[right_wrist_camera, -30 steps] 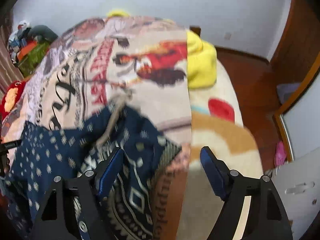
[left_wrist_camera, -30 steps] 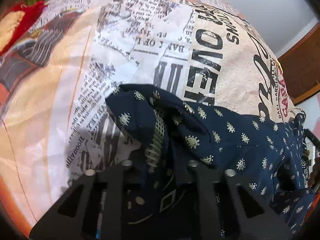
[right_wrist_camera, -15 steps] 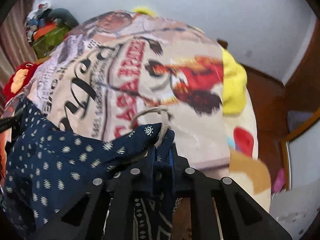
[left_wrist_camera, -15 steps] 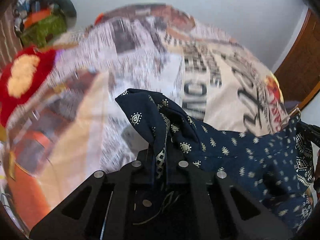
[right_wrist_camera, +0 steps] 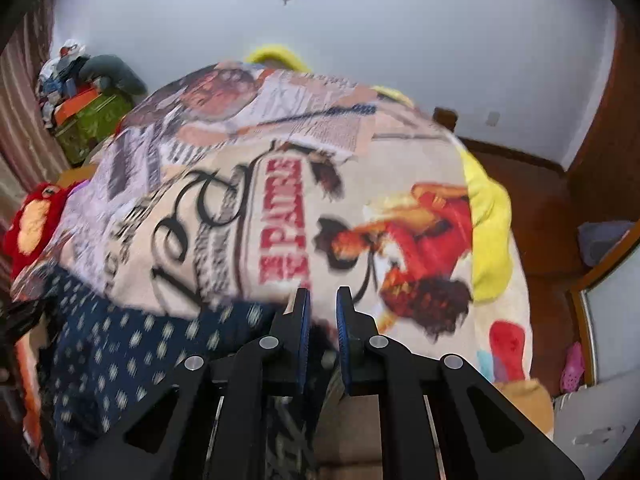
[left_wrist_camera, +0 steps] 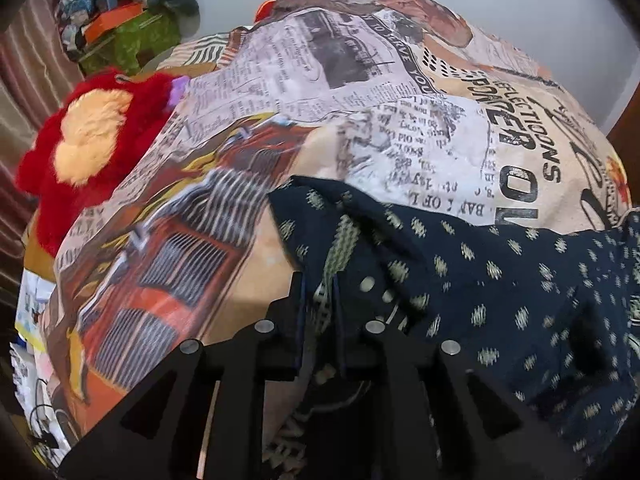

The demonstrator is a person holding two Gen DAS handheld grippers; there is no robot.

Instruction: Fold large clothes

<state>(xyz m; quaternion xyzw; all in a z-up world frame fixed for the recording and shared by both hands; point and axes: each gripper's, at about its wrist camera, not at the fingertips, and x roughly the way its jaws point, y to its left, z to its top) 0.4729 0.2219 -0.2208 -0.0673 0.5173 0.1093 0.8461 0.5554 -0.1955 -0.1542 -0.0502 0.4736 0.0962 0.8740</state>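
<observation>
Left wrist view: both grippers (left_wrist_camera: 320,312) (right_wrist_camera: 322,320) clamped on navy garment (left_wrist_camera: 500,280) low in frame, mid-lift; next, spreading it flat over bedspread (left_wrist_camera: 360,120).

The printed bedspread (left_wrist_camera: 360,128) ahead of both grippers lies broad and bare; this stretch offers open passage. The navy patterned garment (left_wrist_camera: 500,280) is bunched across the near part of the bed and blocks low travel between the two grippers. On the left edge, a red plush toy (left_wrist_camera: 84,160) rests against the bedspread, with a green box piled with clutter (left_wrist_camera: 128,40) beyond it; both limit passage on that side. On the right edge, a yellow blanket (right_wrist_camera: 488,232) borders the bedspread, then open wooden floor (right_wrist_camera: 540,208).
</observation>
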